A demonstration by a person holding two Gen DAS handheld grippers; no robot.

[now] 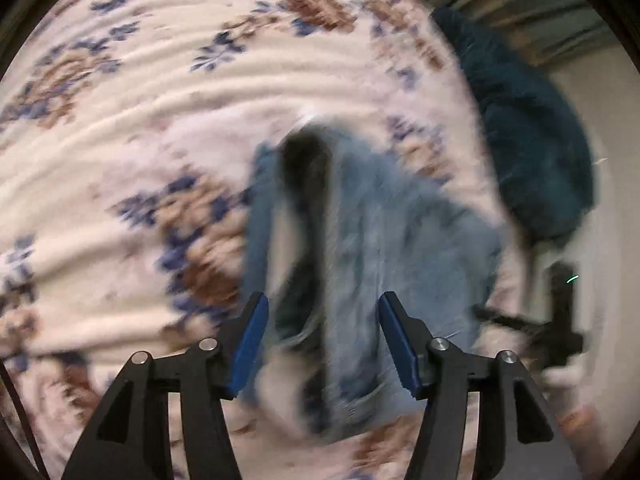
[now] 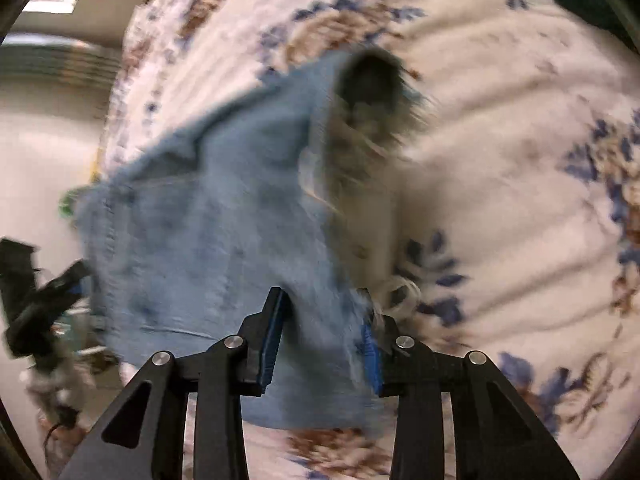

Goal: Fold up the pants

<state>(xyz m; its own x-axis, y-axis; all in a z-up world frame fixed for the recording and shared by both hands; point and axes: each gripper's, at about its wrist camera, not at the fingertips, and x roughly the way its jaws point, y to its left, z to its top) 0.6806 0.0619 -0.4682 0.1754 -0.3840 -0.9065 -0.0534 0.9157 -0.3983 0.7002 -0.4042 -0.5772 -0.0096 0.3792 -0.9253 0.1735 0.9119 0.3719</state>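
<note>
blue pants (image 1: pixel 400 248) and teal blanket (image 1: pixel 532 152) lie on floral bed (image 1: pixel 140 128).

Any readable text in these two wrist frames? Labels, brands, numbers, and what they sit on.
None readable in either view.
Pants: no legible tag or label; heavy motion blur.
Floral bedspread: pattern only, no lettering.
Dark teal fabric: no print visible.
Left gripper and right gripper: black frames, blue finger pads, no markings seen.
</note>
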